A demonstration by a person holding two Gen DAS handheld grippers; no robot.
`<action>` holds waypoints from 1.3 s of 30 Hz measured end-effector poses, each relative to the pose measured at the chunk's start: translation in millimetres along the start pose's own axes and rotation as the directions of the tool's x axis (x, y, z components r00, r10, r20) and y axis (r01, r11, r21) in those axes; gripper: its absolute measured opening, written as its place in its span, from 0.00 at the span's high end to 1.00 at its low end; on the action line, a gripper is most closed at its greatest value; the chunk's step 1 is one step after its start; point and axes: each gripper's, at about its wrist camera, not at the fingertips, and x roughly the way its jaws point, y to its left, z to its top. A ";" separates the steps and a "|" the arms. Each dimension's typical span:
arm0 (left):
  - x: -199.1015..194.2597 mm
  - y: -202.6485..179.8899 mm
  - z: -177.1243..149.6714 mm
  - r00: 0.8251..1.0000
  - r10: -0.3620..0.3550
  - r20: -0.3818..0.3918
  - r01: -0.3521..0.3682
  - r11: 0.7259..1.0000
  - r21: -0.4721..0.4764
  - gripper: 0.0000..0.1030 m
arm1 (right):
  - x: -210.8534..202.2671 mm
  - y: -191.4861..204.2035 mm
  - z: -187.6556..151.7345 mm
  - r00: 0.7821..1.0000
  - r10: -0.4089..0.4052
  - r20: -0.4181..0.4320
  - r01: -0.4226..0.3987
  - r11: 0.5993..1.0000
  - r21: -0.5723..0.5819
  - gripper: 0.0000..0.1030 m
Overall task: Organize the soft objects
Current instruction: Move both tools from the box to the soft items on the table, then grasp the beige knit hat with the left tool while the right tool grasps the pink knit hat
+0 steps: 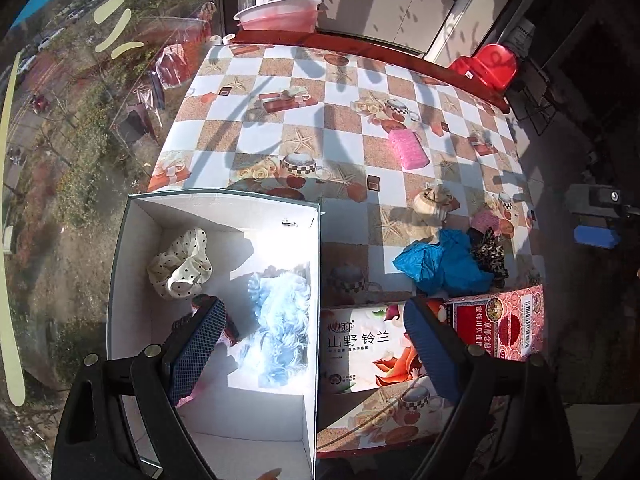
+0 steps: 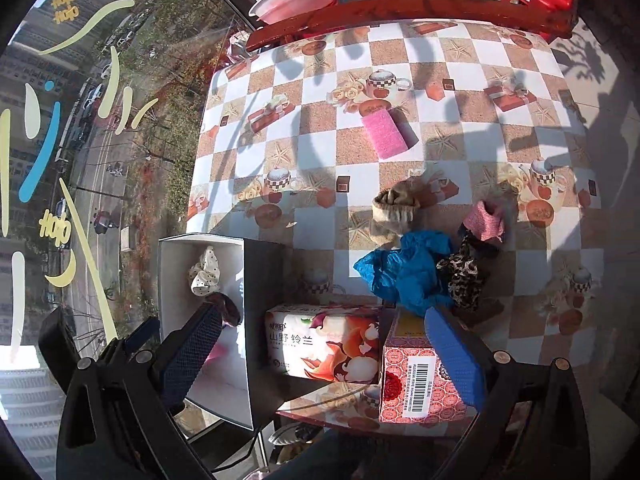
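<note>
Several soft items [image 1: 182, 264] inside white box [image 1: 136, 264]

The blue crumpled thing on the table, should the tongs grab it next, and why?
Probably yes. The right tongs are open and empty, and the blue crumpled thing still lies on the table, outside the white box that already holds the dotted scrunchie. I would lower the right tongs over it.

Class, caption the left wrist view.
Open left gripper above white box holding polka-dot scrunchie.
</note>
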 end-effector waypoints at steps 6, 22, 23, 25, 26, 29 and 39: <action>29.5 -43.5 17.2 0.998 -0.004 -0.068 0.010 0.996 0.088 0.10 | 0.1 -84.6 11.2 0.998 -0.068 -0.009 0.068 0.983 0.170 0.01; 138.8 -125.7 91.8 0.972 0.069 -0.226 -0.025 0.981 0.192 0.10 | 102.6 -172.3 51.6 0.987 -0.069 -0.145 0.109 0.951 0.289 0.01; 147.9 -129.4 95.3 0.969 0.076 -0.236 -0.029 0.980 0.195 0.10 | 109.2 -172.0 55.2 0.986 -0.065 -0.152 0.107 0.953 0.284 0.01; 166.0 -136.2 101.0 0.962 0.081 -0.259 -0.029 0.979 0.200 0.10 | 121.8 -171.2 61.6 0.984 -0.060 -0.167 0.105 0.956 0.274 0.01; 175.1 -139.2 102.8 0.958 0.086 -0.273 -0.030 0.979 0.203 0.10 | 128.0 -170.9 64.2 0.983 -0.060 -0.174 0.106 0.957 0.268 0.01; 199.9 -147.5 105.1 0.945 0.117 -0.305 -0.046 0.972 0.230 0.10 | 146.0 -172.8 69.4 0.978 -0.071 -0.197 0.121 0.959 0.255 0.01; 248.3 -156.7 103.7 0.914 0.159 -0.372 -0.063 0.964 0.258 0.10 | 171.3 -178.5 64.2 0.968 -0.092 -0.235 0.144 0.966 0.215 0.01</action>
